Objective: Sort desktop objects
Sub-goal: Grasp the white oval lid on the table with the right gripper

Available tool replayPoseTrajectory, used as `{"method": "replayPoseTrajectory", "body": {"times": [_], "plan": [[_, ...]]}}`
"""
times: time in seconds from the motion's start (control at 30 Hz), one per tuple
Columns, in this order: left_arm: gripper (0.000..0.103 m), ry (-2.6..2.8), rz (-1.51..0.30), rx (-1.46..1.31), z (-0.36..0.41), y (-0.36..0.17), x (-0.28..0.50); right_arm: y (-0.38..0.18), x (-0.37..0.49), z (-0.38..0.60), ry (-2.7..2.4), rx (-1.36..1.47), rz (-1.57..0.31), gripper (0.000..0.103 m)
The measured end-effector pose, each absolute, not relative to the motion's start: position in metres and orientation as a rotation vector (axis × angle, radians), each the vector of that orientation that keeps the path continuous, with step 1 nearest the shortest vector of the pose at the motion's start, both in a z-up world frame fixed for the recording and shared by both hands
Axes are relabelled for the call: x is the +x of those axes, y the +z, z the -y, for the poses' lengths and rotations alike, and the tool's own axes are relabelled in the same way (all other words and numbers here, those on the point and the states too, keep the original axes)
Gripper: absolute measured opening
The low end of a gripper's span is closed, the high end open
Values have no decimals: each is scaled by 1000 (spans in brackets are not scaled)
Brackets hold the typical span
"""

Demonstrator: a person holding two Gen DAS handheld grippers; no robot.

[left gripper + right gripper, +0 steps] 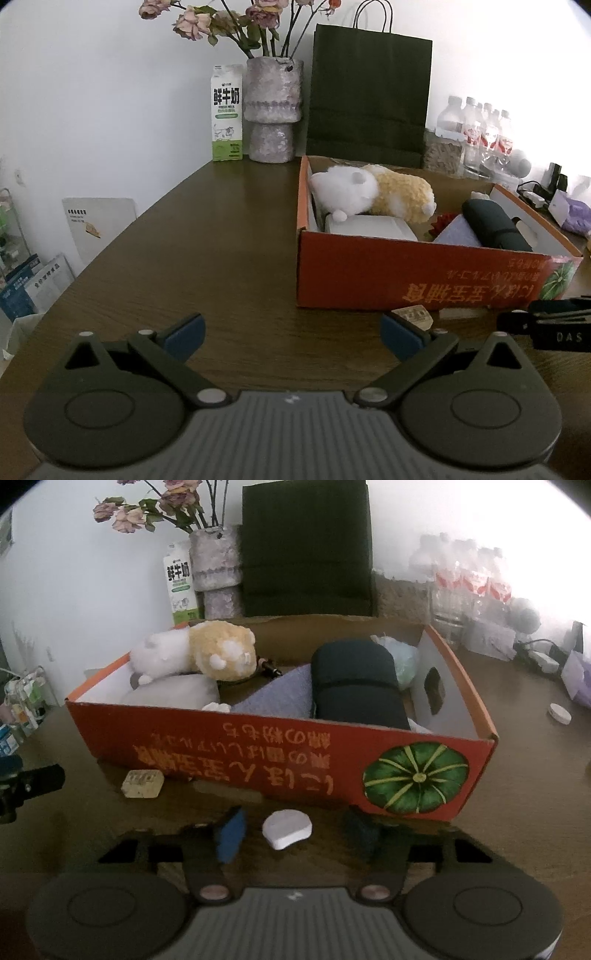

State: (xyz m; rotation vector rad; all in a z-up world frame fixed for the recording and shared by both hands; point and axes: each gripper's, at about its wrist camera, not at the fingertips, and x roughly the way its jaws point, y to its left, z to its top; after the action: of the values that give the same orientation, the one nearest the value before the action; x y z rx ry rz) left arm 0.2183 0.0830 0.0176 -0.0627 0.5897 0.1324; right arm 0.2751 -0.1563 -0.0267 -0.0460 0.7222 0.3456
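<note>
An orange cardboard box with a pumpkin print stands on the brown table. It holds a white-and-yellow plush toy, a dark rolled pouch, a purple cloth and a pale flat case. In front of the box lie a small beige block and a small white rounded piece. My right gripper straddles the white piece, with a gap showing on each side of it. My left gripper is open over bare table, and the beige block lies just beyond its right finger.
A milk carton, a vase of dried flowers and a dark paper bag stand at the back wall. Water bottles and cables crowd the back right. A white cap lies right of the box. Books lean beyond the table's left edge.
</note>
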Motion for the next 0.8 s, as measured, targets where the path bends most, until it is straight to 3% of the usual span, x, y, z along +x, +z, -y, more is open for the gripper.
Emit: {"method": "replayPoseTrajectory", "body": {"times": [0.1,0.8], "plan": [[103,131,-591,-59,-81,17,218,-26,274,155,357,-53,-715,27],[103,62,-660,-2,-34,15,246,-18,263,182,348,-46,-659,26]]}}
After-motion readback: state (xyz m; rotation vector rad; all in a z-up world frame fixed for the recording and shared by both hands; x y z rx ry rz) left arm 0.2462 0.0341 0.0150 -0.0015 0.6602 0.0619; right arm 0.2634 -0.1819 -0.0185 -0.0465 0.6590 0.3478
